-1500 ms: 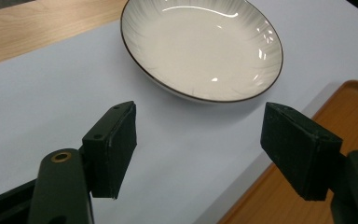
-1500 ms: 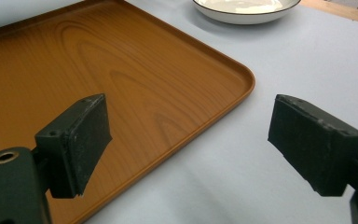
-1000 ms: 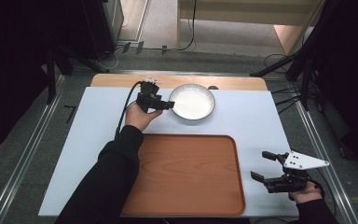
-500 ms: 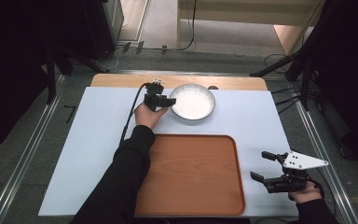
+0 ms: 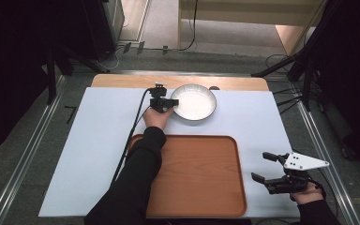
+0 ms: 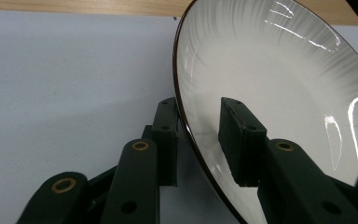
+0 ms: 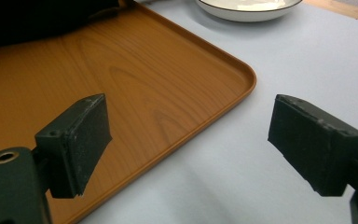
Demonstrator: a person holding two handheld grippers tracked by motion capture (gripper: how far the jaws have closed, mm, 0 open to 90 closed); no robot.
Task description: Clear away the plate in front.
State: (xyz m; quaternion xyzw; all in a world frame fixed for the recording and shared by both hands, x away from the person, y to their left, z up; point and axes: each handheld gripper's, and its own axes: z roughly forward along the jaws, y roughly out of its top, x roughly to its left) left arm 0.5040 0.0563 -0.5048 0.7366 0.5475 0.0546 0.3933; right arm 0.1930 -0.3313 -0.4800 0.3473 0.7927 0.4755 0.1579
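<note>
A white plate [image 5: 195, 102] with a thin dark rim rests at the far middle of the table. My left gripper [image 5: 171, 101] is at its left edge. In the left gripper view the plate [image 6: 284, 88] has one jaw of that gripper [image 6: 198, 107] under its rim and the other over the inside. A small gap is left, so this gripper is open. My right gripper [image 5: 260, 166] hovers wide open and empty at the near right, just right of the wooden tray [image 5: 197, 173]. Between its spread jaws [image 7: 191, 121] lies the tray's corner [image 7: 233, 70].
Pale blue sheet [image 5: 98, 136] covers the table, with a strip of bare wood [image 5: 122, 80] along its far edge. The left forearm's dark sleeve [image 5: 138, 178] crosses the tray's left side. A black cable [image 5: 133, 126] trails from the left gripper.
The left hand has reached forward and to the right, bringing its gripper onto the plate's left rim. The right gripper has stayed where it was, open.
</note>
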